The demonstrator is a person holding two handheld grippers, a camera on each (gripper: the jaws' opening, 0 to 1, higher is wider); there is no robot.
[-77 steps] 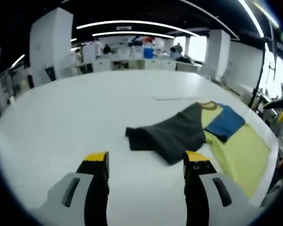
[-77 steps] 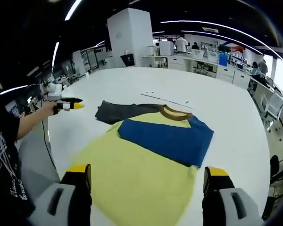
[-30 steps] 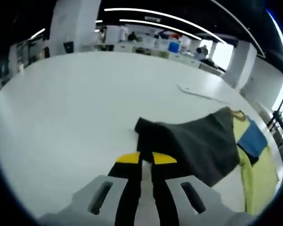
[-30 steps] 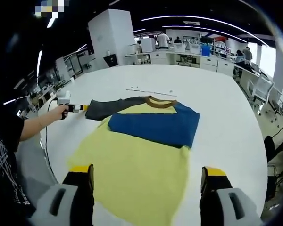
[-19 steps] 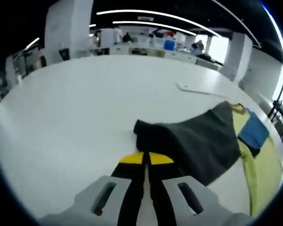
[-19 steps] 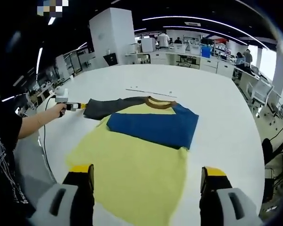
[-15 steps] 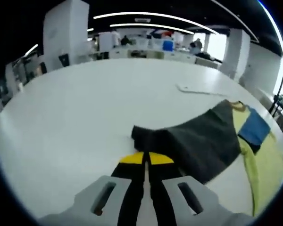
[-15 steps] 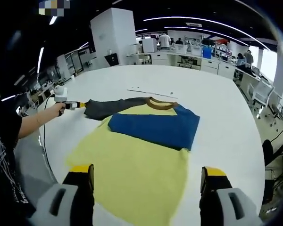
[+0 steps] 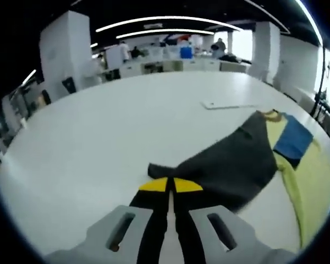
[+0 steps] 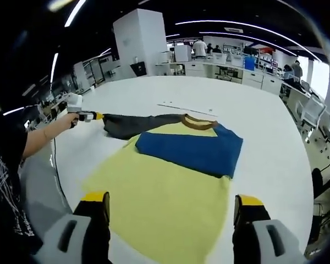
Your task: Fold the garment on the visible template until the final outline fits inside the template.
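A yellow T-shirt (image 10: 159, 192) lies flat on the white table (image 10: 253, 110), brown collar (image 10: 198, 122) at the far end. Its blue sleeve (image 10: 192, 148) is folded across the chest. The dark grey sleeve (image 10: 132, 124) stretches out to the left, where my left gripper (image 10: 92, 116) is shut on its end. In the left gripper view the left gripper (image 9: 170, 184) pinches the dark grey sleeve (image 9: 231, 165) at its near edge, with the yellow body (image 9: 313, 187) and blue sleeve (image 9: 294, 140) to the right. My right gripper (image 10: 170, 206) stands open over the shirt's hem, holding nothing.
A thin white strip (image 10: 187, 107) lies on the table beyond the collar, also the thin white strip (image 9: 223, 104). A person's arm (image 10: 41, 140) reaches in from the left. Desks and people stand far behind. The table's edge (image 10: 297, 220) runs close on the right.
My left gripper went from open to shut on the dark sleeve's end and has drawn the sleeve out straighter. The right gripper has stayed open over the hem.
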